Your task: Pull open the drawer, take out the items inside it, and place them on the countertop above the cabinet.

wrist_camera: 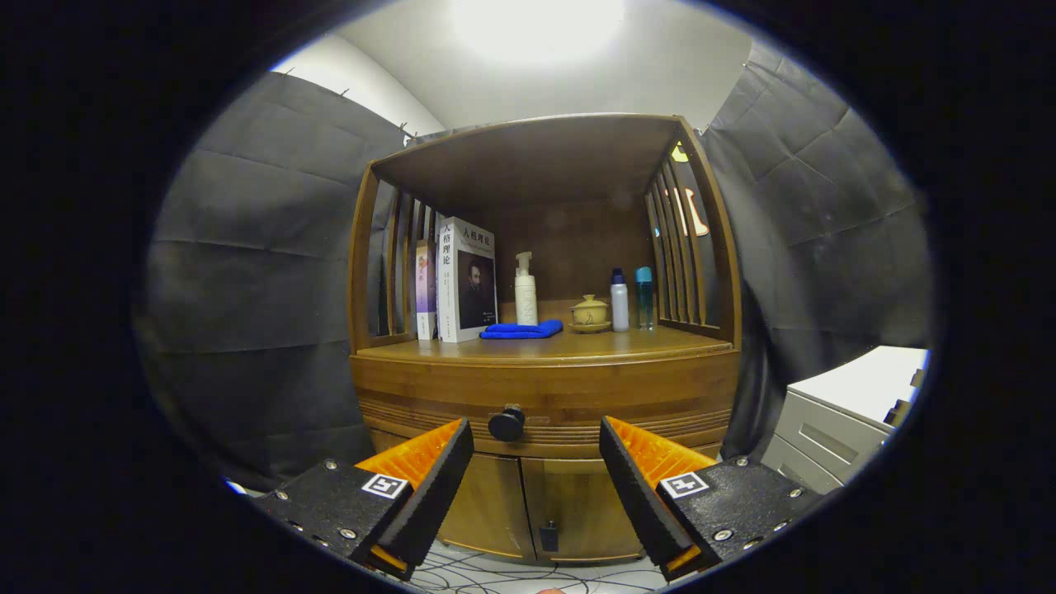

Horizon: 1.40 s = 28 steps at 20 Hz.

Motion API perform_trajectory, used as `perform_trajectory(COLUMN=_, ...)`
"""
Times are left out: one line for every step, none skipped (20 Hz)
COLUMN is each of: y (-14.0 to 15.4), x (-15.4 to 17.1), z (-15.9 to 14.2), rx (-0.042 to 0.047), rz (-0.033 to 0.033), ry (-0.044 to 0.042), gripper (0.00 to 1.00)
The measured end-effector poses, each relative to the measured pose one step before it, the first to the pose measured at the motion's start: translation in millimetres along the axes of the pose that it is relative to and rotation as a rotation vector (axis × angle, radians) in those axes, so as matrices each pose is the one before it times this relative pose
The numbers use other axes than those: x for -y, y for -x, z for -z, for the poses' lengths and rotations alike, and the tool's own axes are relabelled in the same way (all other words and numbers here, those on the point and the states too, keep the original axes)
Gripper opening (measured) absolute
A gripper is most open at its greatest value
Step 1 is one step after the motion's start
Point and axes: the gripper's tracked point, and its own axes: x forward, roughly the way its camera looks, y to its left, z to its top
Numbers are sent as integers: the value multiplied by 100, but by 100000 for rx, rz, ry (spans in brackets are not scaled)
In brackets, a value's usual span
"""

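Observation:
A wooden cabinet point(544, 388) stands straight ahead, its drawer front point(577, 404) shut, with a round dark knob point(506, 424) on it. The knob sits just beyond my fingertips, closer to the left finger point(450, 470) than the right. My gripper point(536, 450) is open, with nothing between its fingers. The countertop point(577, 345) above the drawer holds two upright books point(466, 280), a folded blue cloth point(521, 330), a white pump bottle point(525, 290), a small lidded ceramic cup point(590, 312) and two slim bottles point(631, 299). What is inside the drawer is hidden.
Below the drawer are two shut cabinet doors point(536, 507) with a small dark latch. Slatted wooden sides and a wooden roof enclose the countertop. A pale grey drawer unit point(833, 429) stands to the right. Black cloth walls surround the cabinet. The floor is pale tile with dark lines.

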Motion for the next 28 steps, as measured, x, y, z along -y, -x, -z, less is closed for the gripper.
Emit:
perform_trajectory(y=-564, x=-342, z=0, rx=139, rz=-798, ry=-466, gripper=95)
perform_trajectory(y=-605, x=-279, z=59, rx=-65, rz=-887, ry=-368, gripper=95)
perform_trajectory(y=-639, x=-300, z=61, rx=-292, rz=-857, ry=78, gripper=95)
perform_trajectory(y=-738, x=-213, z=81, rx=-390, rz=-651, ry=256, gripper=95)
perform_trajectory(y=-468, x=-275, z=249, rx=-817, rz=-302, ry=-287, gripper=95)
perform_trajectory(y=-650, x=-189, z=86, rx=-423, rz=-184, ry=-585, gripper=95)
perform_trajectory(y=-956, x=-267, z=120, rx=-108, rz=-538, ry=-770, gripper=95)
perform_trajectory(y=-765, x=-138, z=165, rx=-421, rz=144, ry=-633, gripper=95)
perform_trajectory(y=-662, x=-100, z=157, rx=-620, rz=237, ry=-445, gripper=95)
perform_trajectory(y=-629, x=8, z=193, rx=-566, rz=81, ry=-474, gripper=95)
perform_trajectory(y=-848, x=60, z=177, rx=-595, rz=168, ry=-301, gripper=95)
perform_trajectory(y=-995, x=135, z=367, rx=-1027, rz=273, ry=-89, gripper=95)
perform_trajectory(y=-639, x=51, z=343, rx=-1356, rz=693, ry=98, gripper=95)
perform_trajectory(y=-667, x=-135, z=411, rx=-1181, rz=383, ry=-261, gripper=95)
perform_trajectory(y=-723, x=-142, z=307, rx=-929, rz=-208, ry=-506, gripper=95)
perform_trajectory(y=-610, x=-62, z=415, rx=-983, rz=-84, ry=-129, gripper=94)
perform_trajectory(y=-674, x=-67, z=382, rx=-932, rz=-12, ry=412, gripper=94)
perform_trajectory(y=-347, x=-194, z=335, rx=-729, rz=-158, ry=492, gripper=94)
perform_trajectory(y=-364, x=-113, z=315, rx=-822, rz=-1, ry=536, gripper=94)
perform_trajectory(y=-406, x=-90, z=323, rx=-839, rz=-310, ry=483, gripper=92)
perform_trajectory(y=-418, x=-48, z=420, rx=-783, rz=-73, ry=210, gripper=90)
perform_trajectory(y=-343, x=9, z=441, rx=-889, rz=97, ry=78, gripper=88)
perform_trajectory(y=-377, x=28, z=330, rx=-1082, rz=170, ry=-55, gripper=86)
perform_trajectory(y=-224, x=43, z=238, rx=-711, rz=149, ry=-82, gripper=81)
perform_trajectory(y=-314, x=52, z=105, rx=-526, rz=153, ry=60, gripper=77)
perform_trajectory(y=-238, x=56, z=72, rx=-34, rz=-83, ry=170, gripper=69)
perform_trajectory(y=-109, x=-448, z=10, rx=140, rz=-1430, ry=-304, gripper=64)
perform_trajectory(y=-71, x=-182, z=-97, rx=-4, rz=-383, ry=825, gripper=59)
